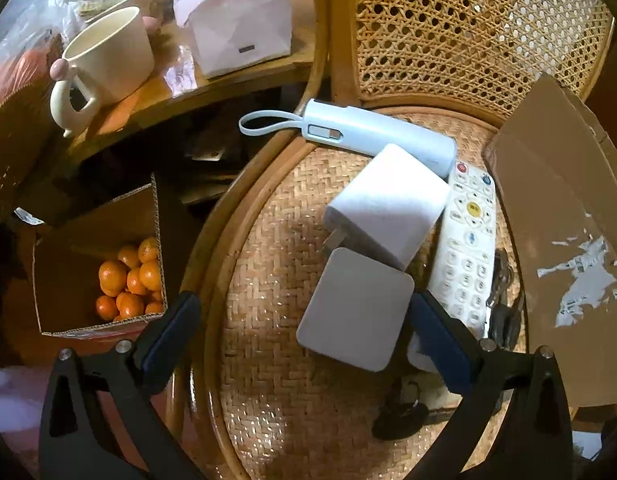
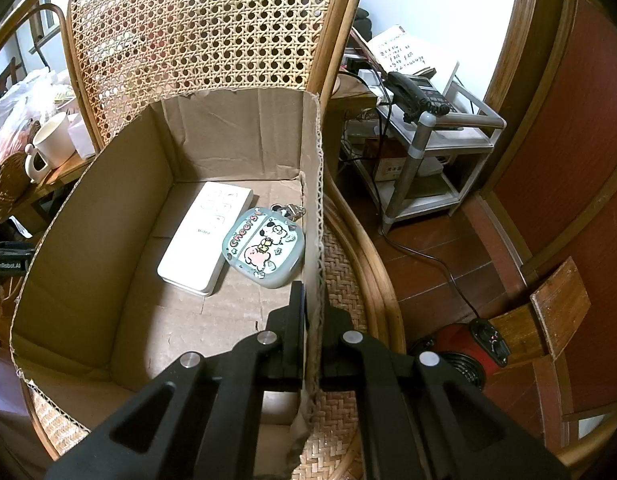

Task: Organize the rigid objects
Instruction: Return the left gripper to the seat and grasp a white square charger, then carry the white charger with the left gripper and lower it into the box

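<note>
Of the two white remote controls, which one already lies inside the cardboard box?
The flat white remote, beside the cartoon case in the box. The buttoned remote lies on the chair seat.

Chair seat (image 1: 268, 360) – woven rattan, rough, slight sheen. Box (image 2: 88, 240) – matt corrugated cardboard, ragged cut edge. Charger (image 1: 356, 312) and remote (image 1: 468, 248) – smooth white plastic, matt. Power bank (image 1: 380, 132) – pale blue satin plastic. Mug (image 1: 112, 56) – glossy ceramic.

The left gripper (image 1: 296, 332) has black, triangular-cutout finger arms with silver round screws and dark blue pads. The right gripper (image 2: 314, 316) is all black, with matching silver screws behind its fingertips.
</note>
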Tool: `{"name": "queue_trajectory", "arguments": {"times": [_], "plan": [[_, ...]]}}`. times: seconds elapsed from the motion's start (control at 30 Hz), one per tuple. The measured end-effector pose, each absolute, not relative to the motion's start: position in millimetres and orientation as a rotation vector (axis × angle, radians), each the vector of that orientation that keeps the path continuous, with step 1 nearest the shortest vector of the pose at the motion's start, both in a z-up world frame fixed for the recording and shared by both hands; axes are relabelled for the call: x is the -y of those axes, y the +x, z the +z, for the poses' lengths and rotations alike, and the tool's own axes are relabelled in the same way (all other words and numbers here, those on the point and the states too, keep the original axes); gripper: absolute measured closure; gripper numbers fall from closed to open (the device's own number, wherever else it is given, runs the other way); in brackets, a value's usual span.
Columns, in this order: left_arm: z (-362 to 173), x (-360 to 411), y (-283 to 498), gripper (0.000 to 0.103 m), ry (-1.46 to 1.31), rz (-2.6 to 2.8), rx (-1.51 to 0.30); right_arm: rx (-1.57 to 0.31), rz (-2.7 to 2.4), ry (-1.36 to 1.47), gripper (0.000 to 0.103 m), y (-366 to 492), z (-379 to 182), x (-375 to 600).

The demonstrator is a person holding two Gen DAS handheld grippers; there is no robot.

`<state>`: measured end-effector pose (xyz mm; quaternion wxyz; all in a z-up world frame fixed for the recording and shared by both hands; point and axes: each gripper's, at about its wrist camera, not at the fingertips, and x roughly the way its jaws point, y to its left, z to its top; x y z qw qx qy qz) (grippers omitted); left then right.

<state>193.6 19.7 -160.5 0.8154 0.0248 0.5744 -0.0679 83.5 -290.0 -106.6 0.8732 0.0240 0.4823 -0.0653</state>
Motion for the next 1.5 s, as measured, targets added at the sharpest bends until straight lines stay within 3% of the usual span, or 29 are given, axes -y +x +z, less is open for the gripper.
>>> {"name": "queue_trajectory", "arguments": {"times": [0.03,0.13,0.2,0.27,0.7,1.5], "plan": [[-164.2,-17.8,194.0,0.001,0.082,-0.125,-1.234,-1.008,-0.136,0.050,0.097,83.6,-106.7,290.0],[-169.6,-13.5,191.0,0.017,0.108,-0.148,-1.217,-1.007,-0.136,0.049,0.097,83.7,-106.9,290.2],[-167.9,-13.0,191.6,0.043,0.061,-0.190,-1.223,-1.007,-0.136,0.052,0.097,83.6,-106.9,290.1],[-165.4,-9.8,188.9,0.059,0.083,-0.193,-1.205,-1.008,-0.137,0.049,0.097,83.5,-106.9,289.8],[-131.0,-13.0,179.8,0.060,0.057,-0.139,-1.157,-1.007,-0.137,0.050,0.097,83.5,-107.0,289.8],[-29.6,39.9,121.9,0.060,0.101,-0.148,-0.789,-1.006,-0.138,0.046,0.097,83.9,-107.1,290.0]]}}
